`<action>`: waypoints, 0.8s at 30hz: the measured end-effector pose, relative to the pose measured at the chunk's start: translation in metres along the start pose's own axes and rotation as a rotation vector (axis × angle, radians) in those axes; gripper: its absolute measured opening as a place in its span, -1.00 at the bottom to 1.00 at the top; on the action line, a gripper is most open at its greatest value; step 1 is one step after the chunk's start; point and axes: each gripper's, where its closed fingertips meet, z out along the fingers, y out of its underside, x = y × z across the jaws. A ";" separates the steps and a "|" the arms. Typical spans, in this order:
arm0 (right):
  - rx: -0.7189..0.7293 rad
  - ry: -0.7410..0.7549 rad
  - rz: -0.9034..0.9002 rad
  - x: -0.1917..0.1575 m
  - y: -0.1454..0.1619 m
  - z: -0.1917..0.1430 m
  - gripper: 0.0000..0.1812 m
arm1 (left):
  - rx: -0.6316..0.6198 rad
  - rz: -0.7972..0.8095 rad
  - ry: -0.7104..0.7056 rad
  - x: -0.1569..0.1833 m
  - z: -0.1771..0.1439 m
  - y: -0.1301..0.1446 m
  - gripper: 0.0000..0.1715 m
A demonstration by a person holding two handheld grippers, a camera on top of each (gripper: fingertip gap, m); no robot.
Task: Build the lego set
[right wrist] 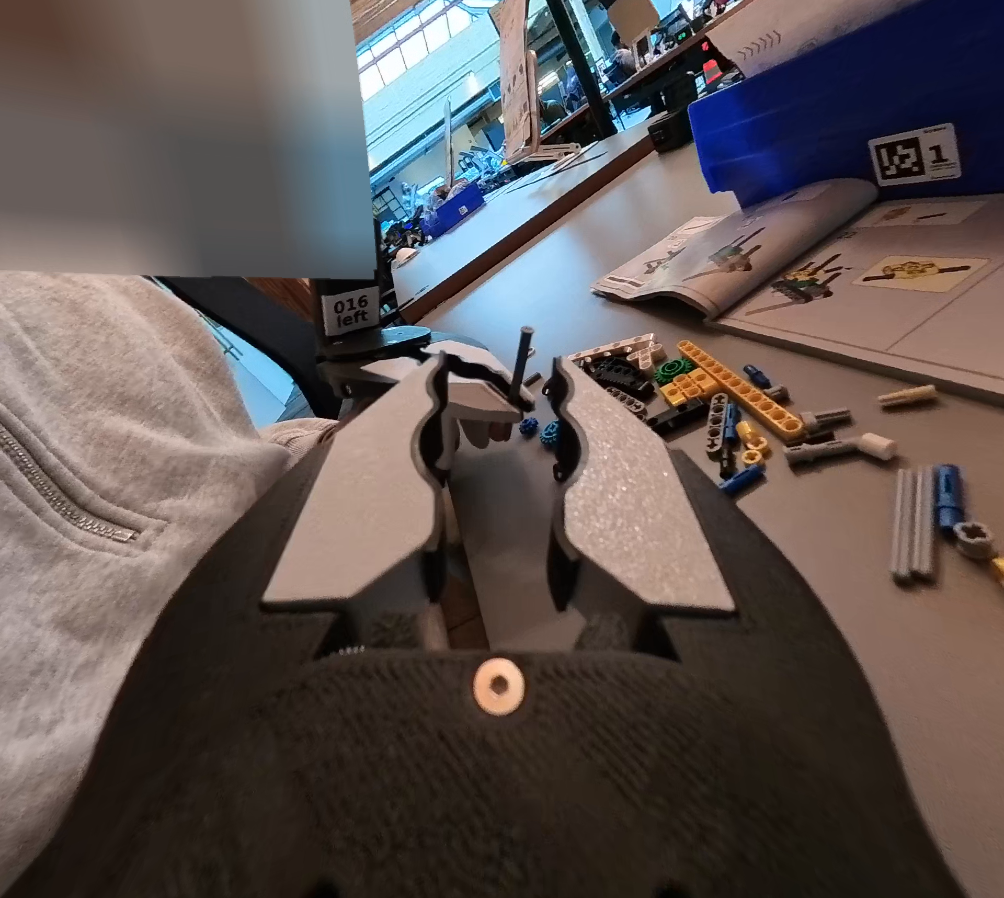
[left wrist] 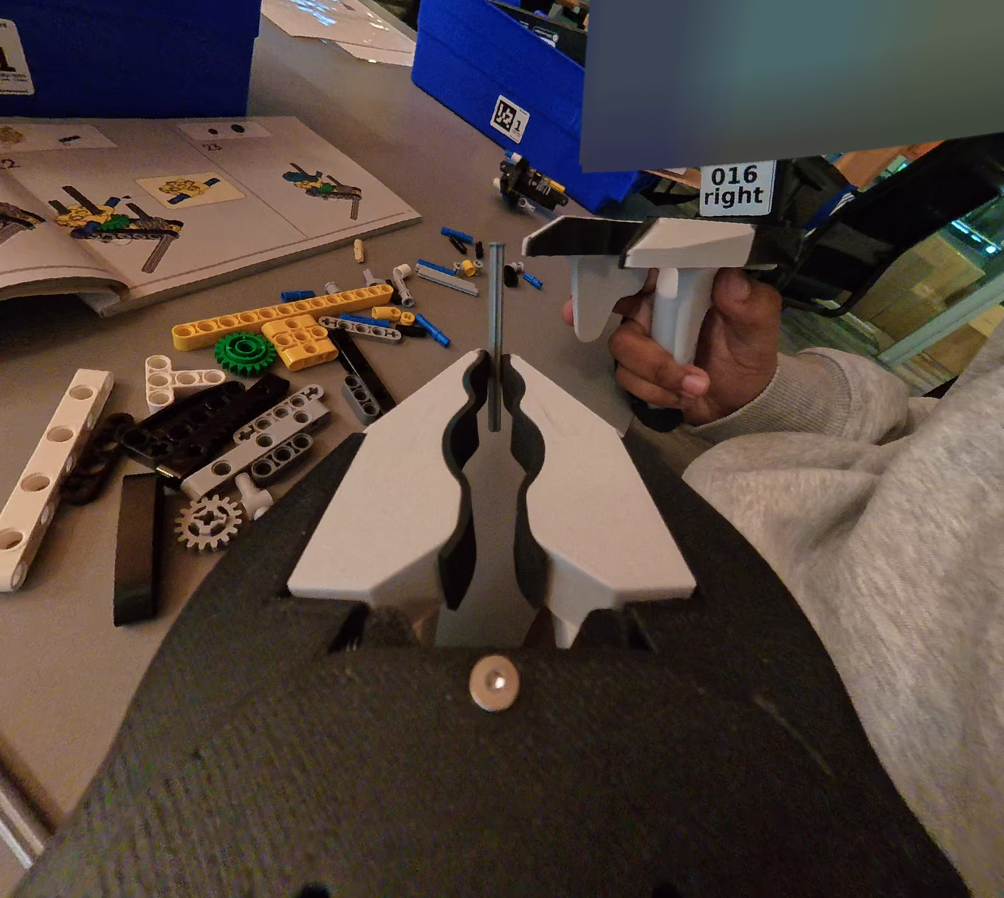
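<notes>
My left gripper [left wrist: 493,357] is shut on a thin grey axle [left wrist: 495,307] and holds it upright above the table. The axle pokes out past the fingertips. In the right wrist view, the left gripper [right wrist: 519,402] and its axle [right wrist: 522,361] sit just beyond my right gripper [right wrist: 500,369], which is open and empty. The right gripper also shows in the left wrist view [left wrist: 548,236], held by a hand, to the right of the axle. Loose parts lie on the table: a long yellow beam [left wrist: 282,312], a green gear [left wrist: 244,353], a grey gear [left wrist: 209,521] and a white beam [left wrist: 49,470].
An open instruction booklet [left wrist: 190,198] lies at the left, in front of a blue bin [left wrist: 125,2]. A second blue bin [left wrist: 489,57] stands behind a small partial assembly [left wrist: 529,187]. Two small blue gears [right wrist: 548,429] and grey axles [right wrist: 912,524] lie near the right gripper. One gripper's finger ends stand about 5 centimetres off the other's. The left tips stand about 10 centimetres off the green gear [left wrist: 244,353]. It turns up in the right wrist view [right wrist: 662,367] as well.
</notes>
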 end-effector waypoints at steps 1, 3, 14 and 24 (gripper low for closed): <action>-0.001 0.008 0.002 0.001 0.000 0.000 -0.61 | -0.001 0.004 0.001 0.000 0.000 0.000 -0.98; -0.008 0.026 0.000 0.003 0.001 0.001 -0.64 | -0.007 0.012 0.003 0.002 0.000 0.001 -0.98; -0.128 0.096 -0.115 0.001 0.018 0.012 -0.83 | -0.071 0.135 0.025 0.015 0.007 0.014 -0.98; -0.112 0.065 -0.097 0.000 0.013 0.007 -0.96 | -0.003 0.002 0.072 0.011 0.000 0.000 -0.95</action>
